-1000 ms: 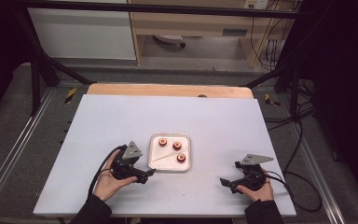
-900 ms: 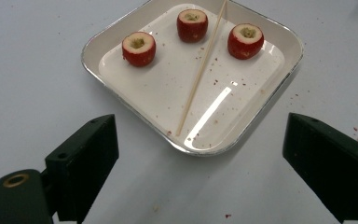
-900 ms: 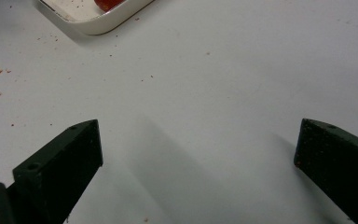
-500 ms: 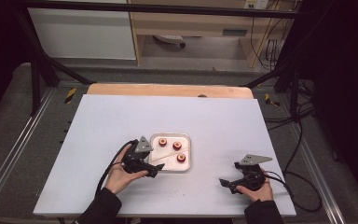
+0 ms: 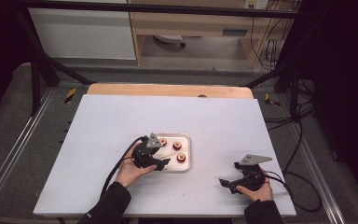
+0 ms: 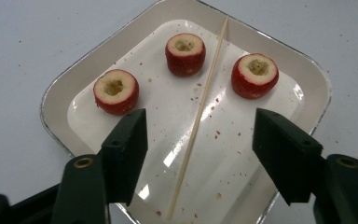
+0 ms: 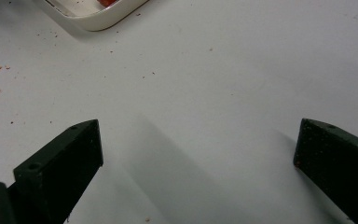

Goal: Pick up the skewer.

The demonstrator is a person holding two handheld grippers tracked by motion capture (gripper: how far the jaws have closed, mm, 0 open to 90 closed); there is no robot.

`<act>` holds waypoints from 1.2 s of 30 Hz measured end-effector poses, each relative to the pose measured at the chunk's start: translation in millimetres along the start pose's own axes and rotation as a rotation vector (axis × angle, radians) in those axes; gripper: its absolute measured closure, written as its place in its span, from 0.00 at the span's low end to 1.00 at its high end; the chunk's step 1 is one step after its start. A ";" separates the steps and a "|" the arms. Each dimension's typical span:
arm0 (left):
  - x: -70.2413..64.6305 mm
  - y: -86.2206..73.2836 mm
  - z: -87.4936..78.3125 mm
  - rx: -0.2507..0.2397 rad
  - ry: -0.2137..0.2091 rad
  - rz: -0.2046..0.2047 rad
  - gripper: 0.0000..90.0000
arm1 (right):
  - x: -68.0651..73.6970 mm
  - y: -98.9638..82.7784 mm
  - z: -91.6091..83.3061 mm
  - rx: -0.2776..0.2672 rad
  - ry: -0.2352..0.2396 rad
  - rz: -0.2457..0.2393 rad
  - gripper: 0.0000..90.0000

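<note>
A white tray [image 6: 307,74] holds three red cored fruit pieces [image 6: 116,91] [image 6: 185,53] [image 6: 255,75] and a thin wooden skewer [image 6: 200,116] lying lengthwise. My left gripper [image 6: 199,123] hangs over the tray's near end. Its jaws have just been closing, and the skewer lies between them untouched, with a gap on each side. From the high view the left gripper [image 5: 162,163] sits at the tray's [image 5: 187,156] left edge. My right gripper [image 5: 228,183] rests at the table's front right, with its jaws wide apart over bare table [image 7: 198,140].
The white table top [image 5: 112,121] carries small red crumbs near the tray. A corner of the tray [image 7: 98,18] appears at the top left of the right gripper view. Black cables trail from both grippers toward the front edge.
The left hand has moved right, from beside the tray to over its near end, and its jaws have narrowed. The right hand has stayed where it was.
</note>
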State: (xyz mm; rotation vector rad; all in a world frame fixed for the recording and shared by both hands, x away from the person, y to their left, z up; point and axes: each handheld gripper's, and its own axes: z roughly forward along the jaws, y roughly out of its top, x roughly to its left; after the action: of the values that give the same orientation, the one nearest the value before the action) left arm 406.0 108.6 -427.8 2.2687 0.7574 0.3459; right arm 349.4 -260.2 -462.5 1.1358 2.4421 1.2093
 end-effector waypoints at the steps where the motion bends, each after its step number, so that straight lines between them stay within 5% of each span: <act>1: 0.7 0.4 1.8 0.001 -0.004 -0.001 0.43 | 0.0 0.0 0.0 0.000 0.000 0.000 0.02; 19: 7.4 0.4 16.7 0.049 -0.034 0.024 0.80 | -0.2 0.1 0.1 0.002 0.003 0.000 0.02; 36: 7.8 -1.8 15.1 0.065 -0.048 0.045 0.98 | -0.2 0.1 0.1 0.002 0.004 0.000 0.02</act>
State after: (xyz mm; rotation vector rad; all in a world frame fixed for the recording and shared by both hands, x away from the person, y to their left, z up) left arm 418.1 106.1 -439.6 2.3495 0.7028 0.2907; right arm 349.7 -260.2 -462.5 1.1348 2.4467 1.2110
